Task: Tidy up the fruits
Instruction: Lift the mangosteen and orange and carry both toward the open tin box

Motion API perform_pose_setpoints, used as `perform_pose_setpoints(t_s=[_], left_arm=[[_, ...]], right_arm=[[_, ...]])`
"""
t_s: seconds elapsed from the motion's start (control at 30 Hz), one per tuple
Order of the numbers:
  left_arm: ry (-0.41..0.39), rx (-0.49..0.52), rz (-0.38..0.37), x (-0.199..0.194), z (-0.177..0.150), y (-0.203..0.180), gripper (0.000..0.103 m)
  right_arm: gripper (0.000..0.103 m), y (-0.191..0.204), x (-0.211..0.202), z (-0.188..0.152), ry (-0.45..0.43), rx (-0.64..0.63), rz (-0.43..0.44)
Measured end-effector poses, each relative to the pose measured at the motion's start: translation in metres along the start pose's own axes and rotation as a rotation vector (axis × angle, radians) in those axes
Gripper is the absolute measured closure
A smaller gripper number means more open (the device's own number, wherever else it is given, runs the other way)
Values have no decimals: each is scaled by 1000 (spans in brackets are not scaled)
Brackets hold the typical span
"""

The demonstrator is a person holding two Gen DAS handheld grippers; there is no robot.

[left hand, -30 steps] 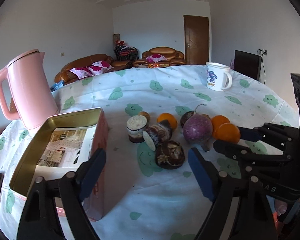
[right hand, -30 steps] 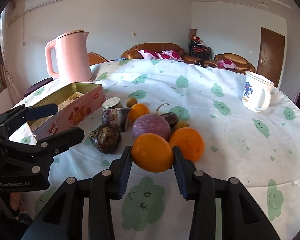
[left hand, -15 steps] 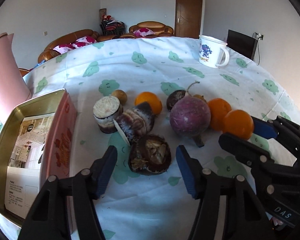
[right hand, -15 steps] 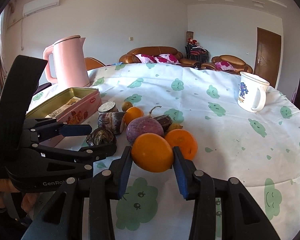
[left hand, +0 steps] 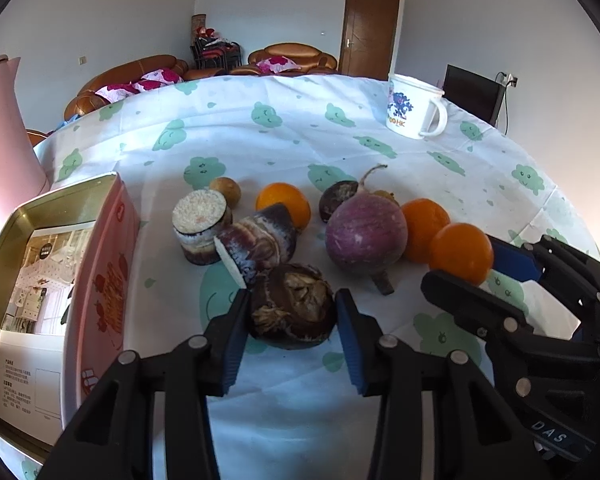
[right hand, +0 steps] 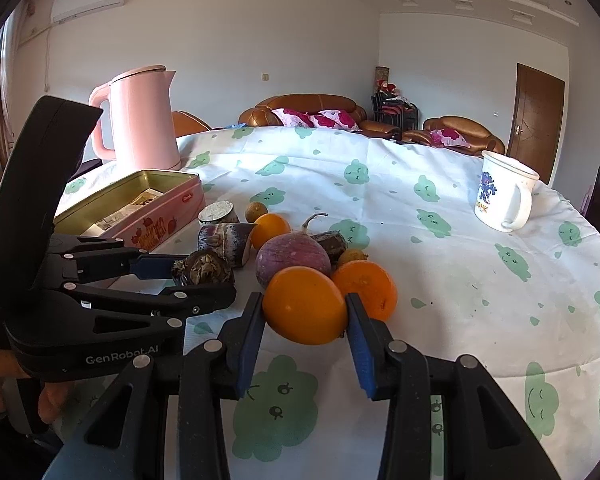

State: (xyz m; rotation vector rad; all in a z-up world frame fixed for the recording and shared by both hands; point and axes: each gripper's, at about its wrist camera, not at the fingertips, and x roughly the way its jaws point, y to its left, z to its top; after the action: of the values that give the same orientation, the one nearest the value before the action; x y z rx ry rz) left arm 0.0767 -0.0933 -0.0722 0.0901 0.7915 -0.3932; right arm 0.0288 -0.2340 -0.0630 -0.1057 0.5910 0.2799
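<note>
Centrally, a heap of produce is seen on a round surface [right hand: 440,264] covered by a white cloth printed with green clouds. The left gripper [left hand: 290,312] is lowered around a dark, rough, round root piece [left hand: 294,310] at the near edge of the heap; its blue-padded fingers [left hand: 234,340] are closing, the left pad touching the piece and the right pad just beside it. The right gripper [right hand: 304,320] is clamped on an orange [right hand: 304,304], whose sides are pinched between both pads. Just behind that orange a second orange [right hand: 366,286] and a purple turnip [right hand: 292,258] with a curled stem are found, touching one another. Further back, two cut chunks of dark-skinned root [left hand: 256,242], a third orange [left hand: 286,200] and a small brown fruit [left hand: 226,190] are grouped. To the left an open pink tin [left hand: 100,280] holding printed paper is placed, with a pink kettle [right hand: 140,120] behind it. A white mug [right hand: 504,196] stands well apart on the right.
</note>
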Motion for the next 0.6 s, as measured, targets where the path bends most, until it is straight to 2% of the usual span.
perform_pose_setpoints(t_s=[0.6], left_arm=[[-151, 5, 27, -25, -4, -2, 59]], right_arm=[[61, 3, -11, -2, -68, -16, -13]])
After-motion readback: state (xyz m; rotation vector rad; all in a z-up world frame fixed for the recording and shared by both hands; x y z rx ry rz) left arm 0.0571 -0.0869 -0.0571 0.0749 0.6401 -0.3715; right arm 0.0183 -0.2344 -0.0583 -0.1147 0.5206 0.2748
